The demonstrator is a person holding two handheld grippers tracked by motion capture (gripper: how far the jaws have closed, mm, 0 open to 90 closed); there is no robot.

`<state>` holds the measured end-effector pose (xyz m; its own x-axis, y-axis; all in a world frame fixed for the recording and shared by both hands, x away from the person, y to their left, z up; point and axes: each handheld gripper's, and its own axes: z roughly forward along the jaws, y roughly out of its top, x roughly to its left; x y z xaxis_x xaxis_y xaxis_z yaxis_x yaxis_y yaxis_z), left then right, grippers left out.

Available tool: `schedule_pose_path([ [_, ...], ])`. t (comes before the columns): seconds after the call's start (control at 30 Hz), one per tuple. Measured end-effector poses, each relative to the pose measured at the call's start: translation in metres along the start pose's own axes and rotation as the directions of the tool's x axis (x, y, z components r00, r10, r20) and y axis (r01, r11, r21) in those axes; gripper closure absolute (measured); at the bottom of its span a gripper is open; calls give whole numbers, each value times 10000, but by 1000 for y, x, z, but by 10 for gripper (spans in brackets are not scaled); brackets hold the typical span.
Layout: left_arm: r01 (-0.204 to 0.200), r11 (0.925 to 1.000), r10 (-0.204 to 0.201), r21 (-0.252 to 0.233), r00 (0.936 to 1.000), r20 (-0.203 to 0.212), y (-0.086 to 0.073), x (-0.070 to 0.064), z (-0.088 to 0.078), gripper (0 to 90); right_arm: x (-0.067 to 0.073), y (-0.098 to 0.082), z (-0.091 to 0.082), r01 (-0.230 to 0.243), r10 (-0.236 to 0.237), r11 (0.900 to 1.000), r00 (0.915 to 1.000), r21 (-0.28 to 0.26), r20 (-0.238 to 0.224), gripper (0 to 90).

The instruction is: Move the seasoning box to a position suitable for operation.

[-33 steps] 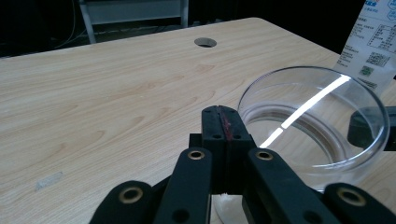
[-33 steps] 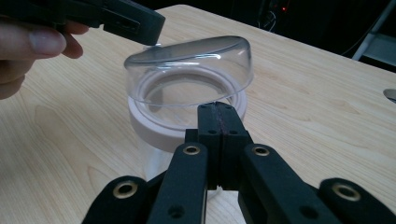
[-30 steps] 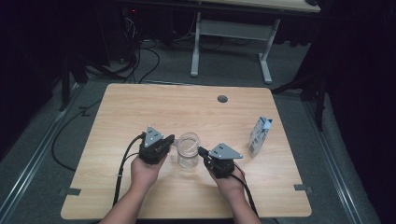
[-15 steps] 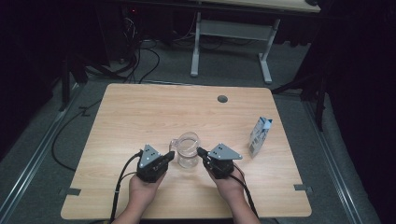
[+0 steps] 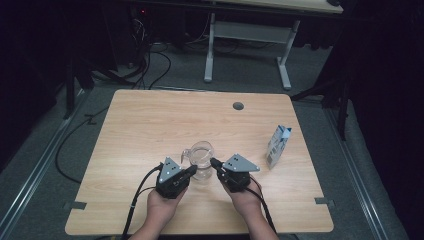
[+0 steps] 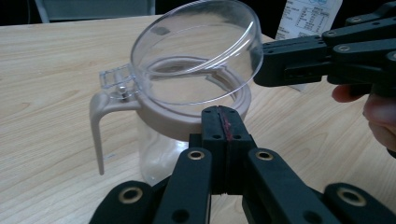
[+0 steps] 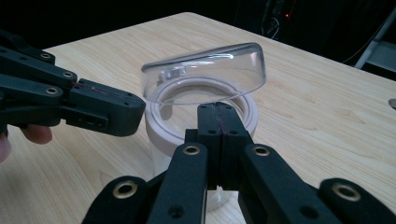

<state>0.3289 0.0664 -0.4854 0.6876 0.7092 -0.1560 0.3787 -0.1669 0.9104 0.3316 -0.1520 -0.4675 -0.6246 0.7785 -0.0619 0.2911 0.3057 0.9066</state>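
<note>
My left tool (image 5: 192,170) has slid back toward me and in toward the jar (image 5: 201,161) since a second ago, when it sat higher up on the jar's left side; my right tool (image 5: 216,163) has kept its place. The jar, clear with a pale collar and a thin handle (image 6: 98,135), stands upright on the desk (image 5: 150,125), near the front edge and between my two tools. Its domed clear lid (image 6: 198,51) is tipped open on the hinge, slanting up above the mouth. In the left gripper view, my left tool's jaws are pressed flat together with nothing between them, the tips right at the jar's collar on the side facing me; I cannot tell if they touch it. In the right gripper view, my right tool's jaws are likewise pressed together and empty, their tips at the collar just under the raised lid. Each tool comes at the jar from an opposite side, tips pointing toward one another across it. A small blue and white carton (image 5: 278,146) stands off to the right, well apart from the jar.
</note>
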Motion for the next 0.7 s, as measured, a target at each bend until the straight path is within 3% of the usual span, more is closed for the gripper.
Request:
schedule_pose_path([
  [0.7,138,9997,-135,-205,9998,126,5,-1,4,900,-6,-5,7,-217,217,9998,9997,43,104,899],
])
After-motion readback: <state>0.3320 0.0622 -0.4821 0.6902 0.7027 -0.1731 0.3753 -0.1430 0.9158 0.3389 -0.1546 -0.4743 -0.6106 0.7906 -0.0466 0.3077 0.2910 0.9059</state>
